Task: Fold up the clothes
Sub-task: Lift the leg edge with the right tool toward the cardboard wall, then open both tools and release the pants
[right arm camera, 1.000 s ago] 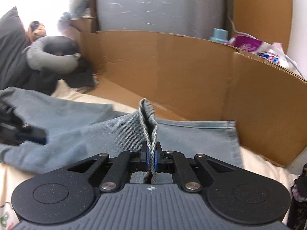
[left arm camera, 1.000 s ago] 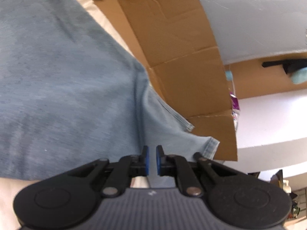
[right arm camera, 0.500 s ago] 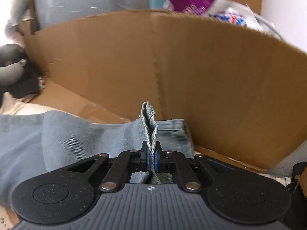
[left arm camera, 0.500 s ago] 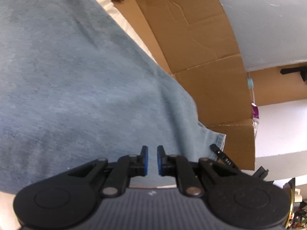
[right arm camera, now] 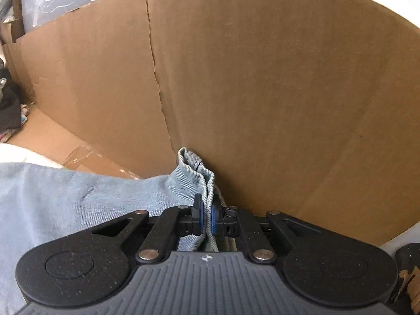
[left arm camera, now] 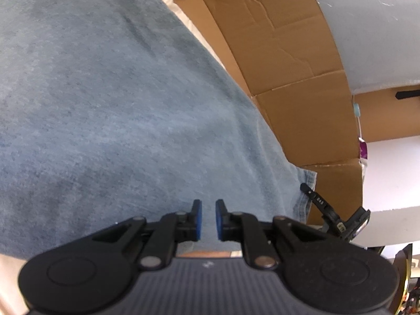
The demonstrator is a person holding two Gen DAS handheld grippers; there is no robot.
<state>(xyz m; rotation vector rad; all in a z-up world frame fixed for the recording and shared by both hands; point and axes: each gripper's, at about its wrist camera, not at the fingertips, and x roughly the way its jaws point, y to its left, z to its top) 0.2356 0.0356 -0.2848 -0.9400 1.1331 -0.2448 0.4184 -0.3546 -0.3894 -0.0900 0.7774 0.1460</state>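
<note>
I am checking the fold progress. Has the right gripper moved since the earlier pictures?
Yes. The right gripper, shut on the jeans hem, has gone closer to the cardboard wall, which now fills its view.

Small white characters stand on the black bar of the right gripper point(left arm camera: 319, 200) seen in the left wrist view, but they are too small to read.

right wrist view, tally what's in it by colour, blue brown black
blue: 1, the denim garment
brown: 1, the cardboard wall
black: 1, the right gripper, shut on a bunched denim edge
total: 3
</note>
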